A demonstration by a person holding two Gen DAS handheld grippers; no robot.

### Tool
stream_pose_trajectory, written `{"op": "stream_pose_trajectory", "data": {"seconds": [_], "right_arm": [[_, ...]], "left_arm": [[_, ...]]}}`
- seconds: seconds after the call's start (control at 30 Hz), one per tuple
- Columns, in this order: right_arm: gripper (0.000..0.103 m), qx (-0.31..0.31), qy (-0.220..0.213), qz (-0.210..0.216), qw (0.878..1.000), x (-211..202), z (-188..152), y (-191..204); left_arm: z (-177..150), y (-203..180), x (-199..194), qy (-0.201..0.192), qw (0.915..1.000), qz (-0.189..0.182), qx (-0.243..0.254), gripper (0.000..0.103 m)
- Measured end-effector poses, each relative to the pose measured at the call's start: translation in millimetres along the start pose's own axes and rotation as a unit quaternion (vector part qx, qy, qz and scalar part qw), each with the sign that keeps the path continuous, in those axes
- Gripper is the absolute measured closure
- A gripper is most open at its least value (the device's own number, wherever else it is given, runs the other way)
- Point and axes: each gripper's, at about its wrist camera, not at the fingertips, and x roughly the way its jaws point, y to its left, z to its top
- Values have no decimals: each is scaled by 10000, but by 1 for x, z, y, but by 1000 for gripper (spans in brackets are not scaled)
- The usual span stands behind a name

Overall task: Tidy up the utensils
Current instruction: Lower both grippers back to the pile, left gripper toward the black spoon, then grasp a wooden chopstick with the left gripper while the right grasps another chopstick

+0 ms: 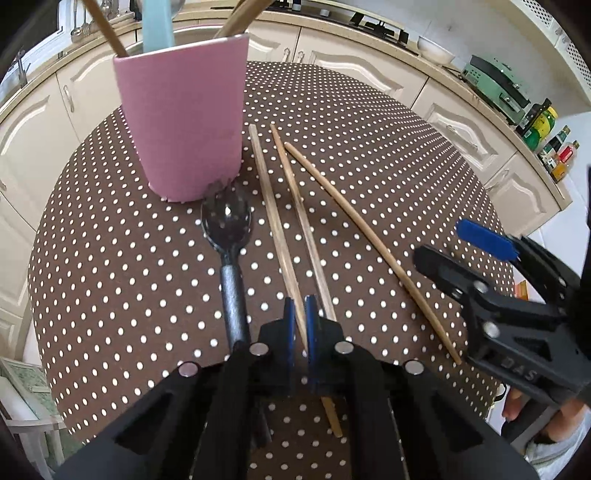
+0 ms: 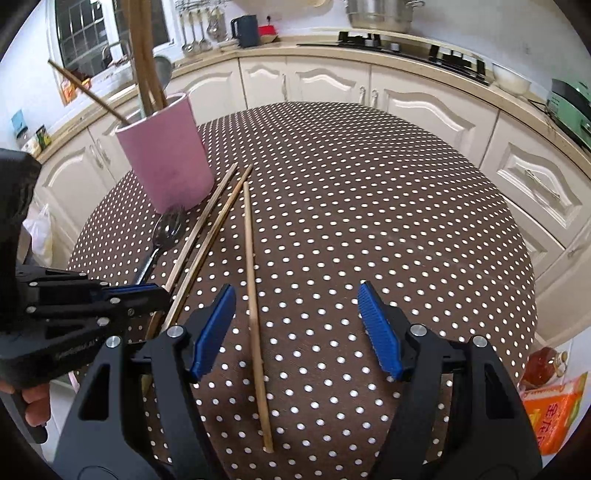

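A pink cup point(image 1: 184, 122) point(image 2: 166, 158) stands at the back left of the dotted brown table point(image 1: 369, 166) point(image 2: 369, 203), holding wooden sticks and a pale blue utensil. A black spoon point(image 1: 227, 221) point(image 2: 168, 229) lies in front of it. Three chopsticks lie to its right. My left gripper point(image 1: 301, 317) point(image 2: 162, 295) is shut on the near end of the leftmost chopstick point(image 1: 273, 218). The middle chopstick point(image 1: 299, 210) runs under its right finger. My right gripper point(image 2: 295, 291) point(image 1: 441, 240) is open, low over the table, with the pale third chopstick point(image 2: 253, 295) point(image 1: 369, 251) lying between its jaws, untouched.
Cream cabinets and a counter curve round behind the table, with a hob point(image 2: 406, 48), a kettle point(image 2: 245, 31) and bottles point(image 1: 543, 125). An orange packet point(image 2: 554, 413) and a bottle point(image 2: 543, 365) sit off the table's right edge. A hand point(image 2: 33, 402) holds the left gripper.
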Motion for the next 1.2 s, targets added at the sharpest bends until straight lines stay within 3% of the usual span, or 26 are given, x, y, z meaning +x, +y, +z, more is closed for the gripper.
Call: {"op": "stream_pose_trajectory", "data": {"seconds": [0.37,0.43,0.67,0.87,0.97,1.2], "right_arm": [[35,-195,438,111,9988,28,17,15],[35,-233,514,67,9984,33,21,17],[35,-336,696,90,9970,45,38,20],[35,-369,850,175,9955,53,48,20],[36,-369,960,251,9944,63,55,18],[50,-392,1311,392,9898,85,75,11]], "left_arm": [[-35,-6,-24,289,9984,-37,480,97],[-27,1,-27,276,9990,-215,272,97],[11,11,-18,320,9992,-56,237,93],[40,18,6,377,9989,235,120,92],[47,16,9,279,9976,592,231,92],[66,23,24,489,9981,360,56,92]]}}
